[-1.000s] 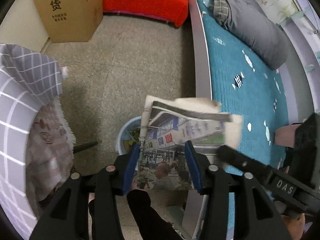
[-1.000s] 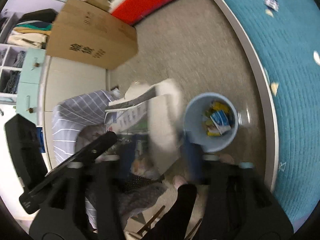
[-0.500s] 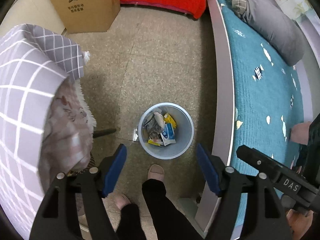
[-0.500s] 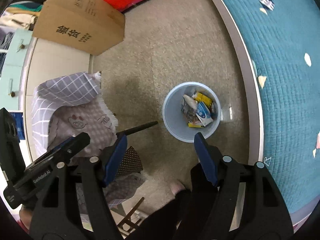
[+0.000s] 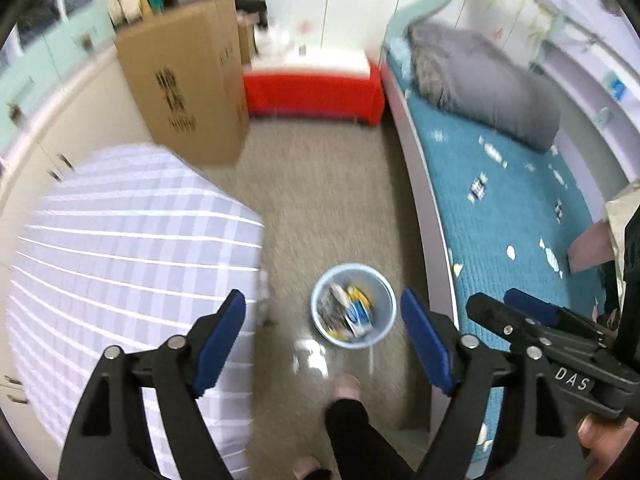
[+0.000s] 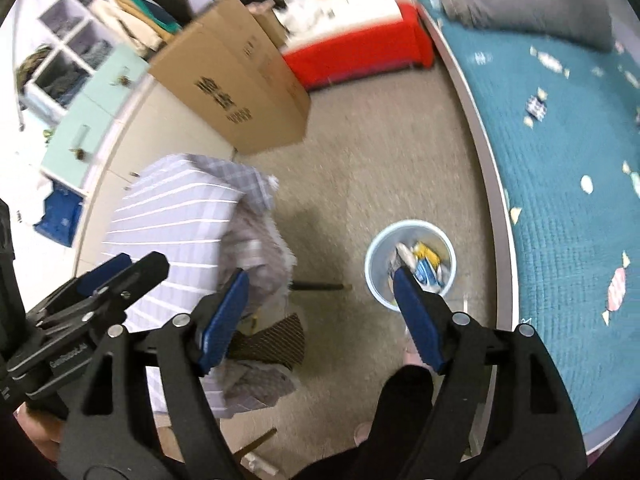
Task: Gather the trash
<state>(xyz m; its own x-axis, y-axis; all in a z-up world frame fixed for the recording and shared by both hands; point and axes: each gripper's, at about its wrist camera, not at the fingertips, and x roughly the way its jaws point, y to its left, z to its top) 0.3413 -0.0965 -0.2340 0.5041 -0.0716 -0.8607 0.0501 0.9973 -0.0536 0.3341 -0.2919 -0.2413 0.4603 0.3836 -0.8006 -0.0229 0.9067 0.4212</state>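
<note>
The newspaper that was clamped between both tongs a second ago is now lying inside the pale blue bin (image 5: 353, 305) among other wrappers, and both tongs are sitting higher above it than before. The left gripper (image 5: 322, 338) is spreading its blue pads wider, with nothing between them. The right gripper (image 6: 320, 316) is likewise widening, holding nothing. The bin is standing on the speckled floor (image 5: 320, 184), just left of the teal bed (image 5: 500, 208) and right of a checked grey cloth (image 5: 132, 240). A cardboard box (image 5: 188, 76) is standing at the far left, and the person's dark trouser leg (image 5: 356, 432) is showing near the bottom edge.
</note>
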